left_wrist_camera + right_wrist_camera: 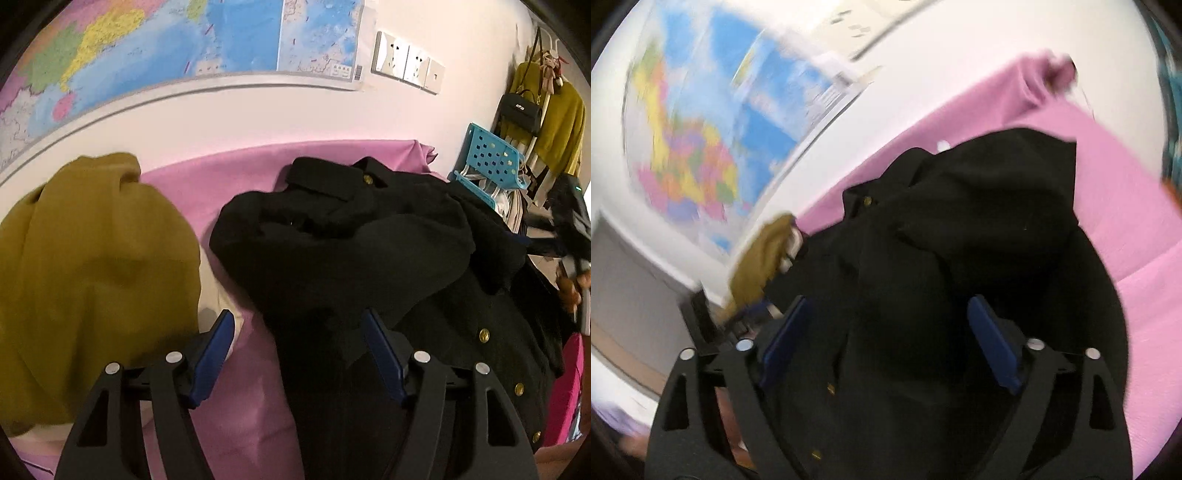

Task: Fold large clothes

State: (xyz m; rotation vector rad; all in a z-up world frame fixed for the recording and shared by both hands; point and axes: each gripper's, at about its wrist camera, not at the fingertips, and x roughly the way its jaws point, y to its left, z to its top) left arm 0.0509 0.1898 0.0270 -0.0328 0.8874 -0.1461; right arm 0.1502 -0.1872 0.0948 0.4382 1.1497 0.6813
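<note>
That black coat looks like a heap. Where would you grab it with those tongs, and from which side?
Probably the collar of the black coat, coming from above. It lies on top at the far end, beside a gold button, as a flat raised edge the open left tongs could close over. The middle is bunched folds, where a pinch could catch several layers.

Coat (369, 258) lies crumpled on the covered table (236, 406), toward its right edge, collar toward the back edge. Sweater (92, 277) sits at the left edge, just beside coat. Wall map (166, 40) behind the back edge; sockets (406, 62) right of it. Rack (487, 162) past the right back corner.
</note>
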